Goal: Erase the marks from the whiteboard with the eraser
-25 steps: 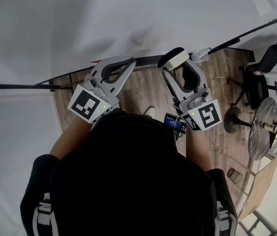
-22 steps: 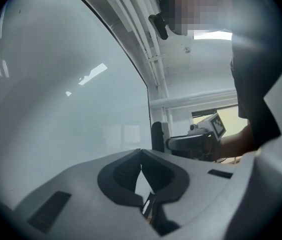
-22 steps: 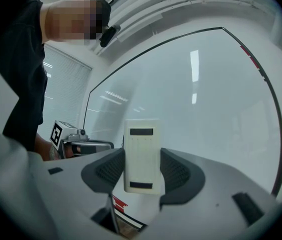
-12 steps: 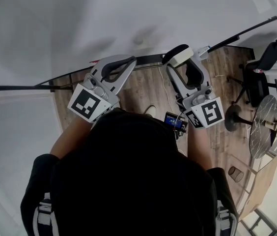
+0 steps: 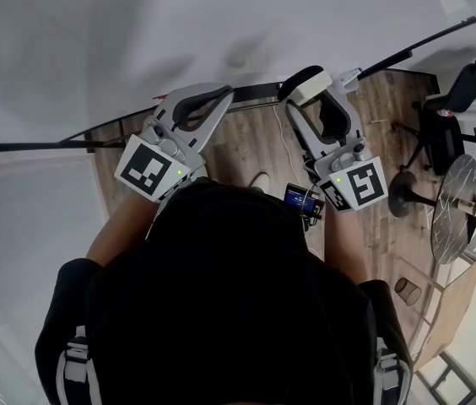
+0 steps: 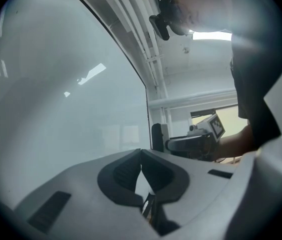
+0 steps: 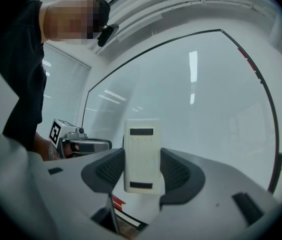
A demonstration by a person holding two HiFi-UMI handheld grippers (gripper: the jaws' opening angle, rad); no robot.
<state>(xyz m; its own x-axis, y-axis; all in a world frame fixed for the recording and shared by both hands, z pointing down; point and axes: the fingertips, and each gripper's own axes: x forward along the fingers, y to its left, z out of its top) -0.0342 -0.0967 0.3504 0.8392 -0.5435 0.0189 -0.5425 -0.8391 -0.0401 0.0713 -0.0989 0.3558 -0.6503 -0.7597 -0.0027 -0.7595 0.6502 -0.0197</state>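
Up goes the right gripper [image 5: 310, 88] since a second ago, and we see it edge toward the lower rim of the whiteboard [image 5: 137, 40], carrying the eraser [image 5: 314, 86] with it. Our left gripper [image 5: 221, 99] has barely shifted and holds level beside it, over the wooden floor [image 5: 246, 146].

From the right gripper view, the two jaws are clamped on the sides of the eraser [image 7: 142, 154], which stands upright between them with its pale back toward us and the whiteboard [image 7: 206, 109] filling the background. In the head view the eraser's dark face is turned to the board; whether it touches the surface we cannot tell.

From the left gripper view, the left gripper [image 6: 141, 152] has its jaws pressed together at the tips with nothing between them, and the whiteboard [image 6: 56, 84] rises on its left side.

Off to our right stand an office chair [image 5: 453, 108] and a round table [image 5: 456, 209], well apart from the board.
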